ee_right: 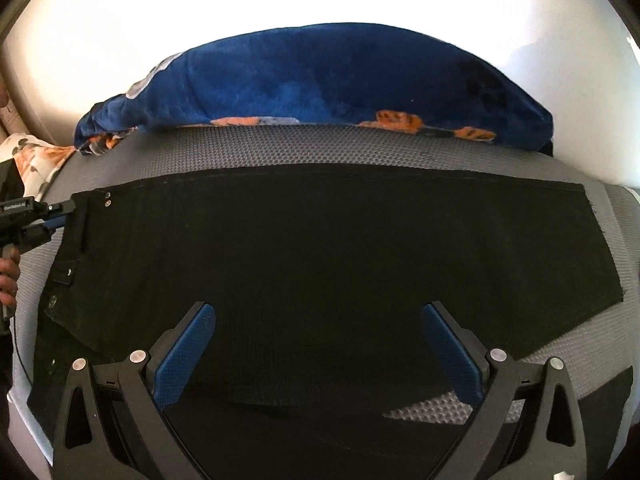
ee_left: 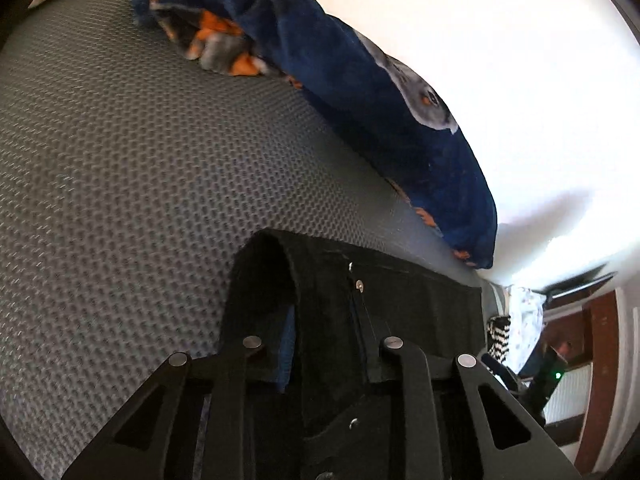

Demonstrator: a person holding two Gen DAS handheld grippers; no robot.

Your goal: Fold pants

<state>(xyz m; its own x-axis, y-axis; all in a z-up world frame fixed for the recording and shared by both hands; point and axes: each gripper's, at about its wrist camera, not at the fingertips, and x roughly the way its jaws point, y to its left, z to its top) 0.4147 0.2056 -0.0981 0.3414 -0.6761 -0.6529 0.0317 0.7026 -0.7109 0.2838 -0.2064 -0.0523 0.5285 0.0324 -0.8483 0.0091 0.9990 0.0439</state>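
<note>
Black pants (ee_right: 320, 264) lie flat across the grey mesh surface (ee_right: 360, 148), waistband at the left. My right gripper (ee_right: 320, 316) is open above the pants' middle, its blue pads (ee_right: 188, 356) spread wide, holding nothing. My left gripper (ee_right: 66, 214) shows at the left edge of the right wrist view, closed on the waistband corner. In the left wrist view the pants' waistband (ee_left: 340, 312) with rivets is pinched between the fingers of the left gripper (ee_left: 320, 360); a strip of blue pad (ee_left: 286, 348) shows against the cloth.
A blue fleece blanket (ee_right: 340, 84) with orange and grey prints lies bunched along the far edge against a white wall; it also shows in the left wrist view (ee_left: 360, 80). A floral cushion (ee_right: 36, 160) sits at the left. Room clutter (ee_left: 520, 328) lies beyond the right edge.
</note>
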